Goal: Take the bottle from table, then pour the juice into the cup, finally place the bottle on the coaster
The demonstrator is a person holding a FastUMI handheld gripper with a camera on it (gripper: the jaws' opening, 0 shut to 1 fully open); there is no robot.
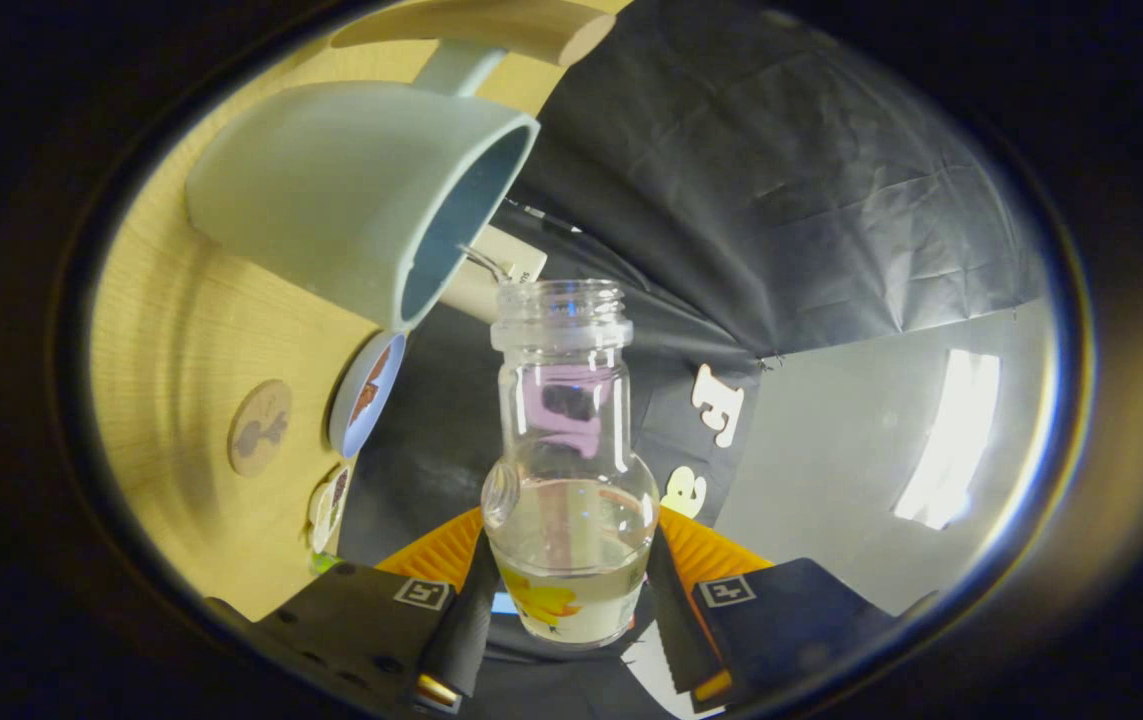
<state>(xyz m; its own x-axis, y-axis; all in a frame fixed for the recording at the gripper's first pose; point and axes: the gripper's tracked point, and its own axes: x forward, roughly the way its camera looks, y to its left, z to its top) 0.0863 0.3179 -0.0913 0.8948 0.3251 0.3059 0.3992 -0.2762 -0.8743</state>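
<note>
The tongs [571, 610] gripped the open bottle [571, 470] low on both sides, its base hidden between them, mouth just beside the cup [351, 190] on the tilted desk [171, 340].

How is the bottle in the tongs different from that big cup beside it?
The bottle is clear glass, so its liquid shows through; the cup is opaque pale blue-grey. The bottle has a narrow threaded neck, the cup a wide mouth and a handle. The tongs grip the bottle from both sides; the cup stands on the wooden table. Both are uncovered.
</note>
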